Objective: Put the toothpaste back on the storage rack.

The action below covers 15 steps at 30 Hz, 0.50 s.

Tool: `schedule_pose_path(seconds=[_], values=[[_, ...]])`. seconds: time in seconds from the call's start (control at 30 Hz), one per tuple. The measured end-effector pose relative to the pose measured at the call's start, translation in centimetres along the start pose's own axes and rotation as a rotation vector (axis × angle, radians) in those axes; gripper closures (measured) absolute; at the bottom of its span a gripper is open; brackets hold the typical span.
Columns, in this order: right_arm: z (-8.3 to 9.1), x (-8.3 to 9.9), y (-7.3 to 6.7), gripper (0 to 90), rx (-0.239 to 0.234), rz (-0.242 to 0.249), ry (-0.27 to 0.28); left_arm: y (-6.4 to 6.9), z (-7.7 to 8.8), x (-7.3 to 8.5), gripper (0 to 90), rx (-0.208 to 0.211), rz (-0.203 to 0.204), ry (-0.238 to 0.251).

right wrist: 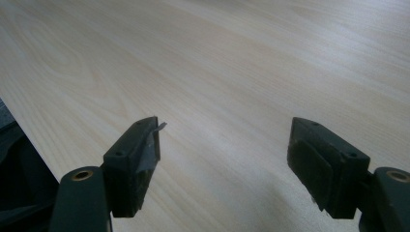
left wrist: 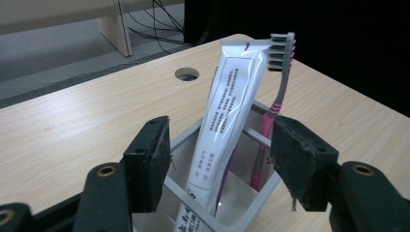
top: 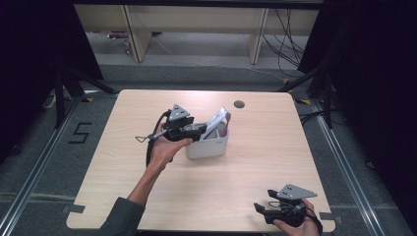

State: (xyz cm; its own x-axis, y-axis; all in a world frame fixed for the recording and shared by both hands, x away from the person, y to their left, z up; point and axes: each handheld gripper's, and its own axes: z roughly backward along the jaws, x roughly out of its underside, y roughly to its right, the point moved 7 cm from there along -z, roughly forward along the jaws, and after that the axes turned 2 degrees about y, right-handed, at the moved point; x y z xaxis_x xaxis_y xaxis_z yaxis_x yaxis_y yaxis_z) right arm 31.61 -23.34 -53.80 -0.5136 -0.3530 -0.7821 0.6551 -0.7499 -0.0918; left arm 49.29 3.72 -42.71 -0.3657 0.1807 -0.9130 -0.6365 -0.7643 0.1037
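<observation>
A white divided holder (top: 206, 147) stands mid-table. In it lean a white toothpaste tube (top: 216, 123) and a pink toothbrush (top: 225, 129) with grey bristles. My left gripper (top: 201, 130) hovers at the holder's left rim, pointing right. In the left gripper view the tube (left wrist: 227, 111) stands between the parted jaws of this gripper (left wrist: 221, 128) with a gap on each side. The toothbrush (left wrist: 283, 63) rises just behind the right jaw, and the holder's rim (left wrist: 181, 195) lies below. My right gripper (top: 258, 206) rests low near the table's front right corner; its jaws (right wrist: 225, 140) are open over bare wood.
A round cable hole (top: 239, 104) sits near the far edge of the light wooden table (top: 255, 162). Beyond the table are a grey floor, wooden furniture legs and loose cables. A person's sleeved left forearm reaches in from the bottom edge.
</observation>
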Motion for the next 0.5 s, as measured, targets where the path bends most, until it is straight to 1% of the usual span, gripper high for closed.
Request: schedule_pose_path(seconds=[0.1,0.17,0.33,0.4,0.43,0.5], values=[[0.0,0.0,0.0,28.2,0.0,-0.003,-0.001,0.0,0.3,0.4,37.8,0.009,0.003,-0.009],[0.0,0.1,-0.2,28.2,-0.002,-0.027,-0.007,0.0,0.6,0.7,36.7,0.008,0.005,-0.01],[0.0,0.1,-0.2,28.2,0.0,-0.027,-0.008,0.0,1.4,1.2,34.3,0.009,0.012,-0.009],[0.0,0.2,-0.4,28.2,-0.006,-0.042,-0.017,0.1,1.7,1.4,33.6,0.019,0.013,-0.007],[0.0,0.1,-0.3,28.2,-0.004,-0.036,-0.014,0.1,1.9,1.6,33.1,0.015,0.01,-0.011],[0.0,0.2,-0.4,28.2,-0.007,-0.047,-0.018,0.0,2.3,1.8,32.4,0.015,0.009,-0.013]])
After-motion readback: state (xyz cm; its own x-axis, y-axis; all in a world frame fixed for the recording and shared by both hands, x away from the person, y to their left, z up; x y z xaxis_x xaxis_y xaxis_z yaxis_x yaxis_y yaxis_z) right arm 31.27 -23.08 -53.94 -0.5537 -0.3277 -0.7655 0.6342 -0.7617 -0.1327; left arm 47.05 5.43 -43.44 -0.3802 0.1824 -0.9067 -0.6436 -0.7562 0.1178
